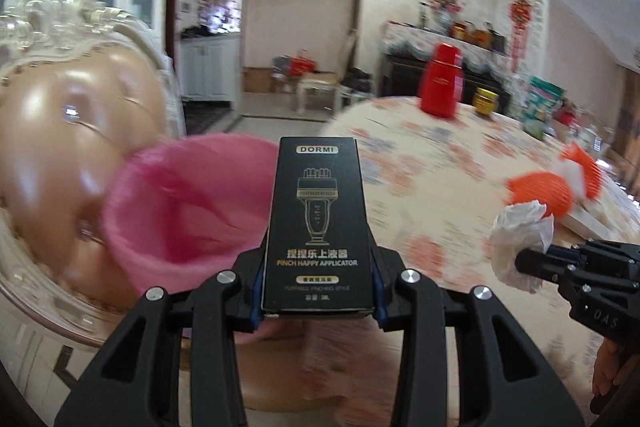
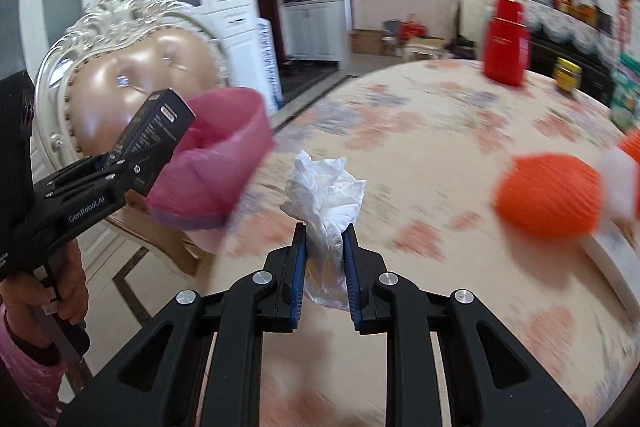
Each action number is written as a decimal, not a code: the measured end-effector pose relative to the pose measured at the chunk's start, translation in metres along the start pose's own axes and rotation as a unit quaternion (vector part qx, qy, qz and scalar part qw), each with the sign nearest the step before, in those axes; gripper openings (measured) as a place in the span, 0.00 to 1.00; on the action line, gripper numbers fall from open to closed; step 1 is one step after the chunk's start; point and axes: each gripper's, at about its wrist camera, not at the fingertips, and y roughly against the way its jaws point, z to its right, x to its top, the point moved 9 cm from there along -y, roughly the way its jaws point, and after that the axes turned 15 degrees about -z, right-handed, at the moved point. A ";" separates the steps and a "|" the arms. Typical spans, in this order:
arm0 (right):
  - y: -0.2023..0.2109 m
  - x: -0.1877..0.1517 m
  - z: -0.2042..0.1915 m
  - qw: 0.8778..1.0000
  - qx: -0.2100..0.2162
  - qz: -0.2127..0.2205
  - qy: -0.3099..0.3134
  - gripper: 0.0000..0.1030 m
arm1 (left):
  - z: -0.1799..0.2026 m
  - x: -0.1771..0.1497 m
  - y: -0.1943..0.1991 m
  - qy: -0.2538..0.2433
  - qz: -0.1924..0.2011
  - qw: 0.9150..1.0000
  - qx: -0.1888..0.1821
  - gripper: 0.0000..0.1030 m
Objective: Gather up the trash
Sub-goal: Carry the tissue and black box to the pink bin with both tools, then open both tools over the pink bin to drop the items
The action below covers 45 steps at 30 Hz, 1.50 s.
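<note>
My left gripper is shut on a black carton printed "DORMI", held upright over the table's near edge. Just beyond it to the left gapes a pink-lined bin. From the right wrist view the same carton juts toward the pink-lined bin, with the left gripper around it. My right gripper is shut on a crumpled white plastic wrapper above the floral tablecloth. That wrapper and the right gripper show at the right of the left wrist view.
An ornate chair with a tan padded back stands behind the bin. On the table sit an orange ribbed thing with white paper, a red flask and a small yellow jar. Boxes and a sideboard crowd the far room.
</note>
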 end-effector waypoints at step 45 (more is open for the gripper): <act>-0.023 0.043 -0.007 0.999 0.007 0.036 0.016 0.67 | -0.062 0.009 -0.031 0.084 -0.002 0.996 0.042 0.95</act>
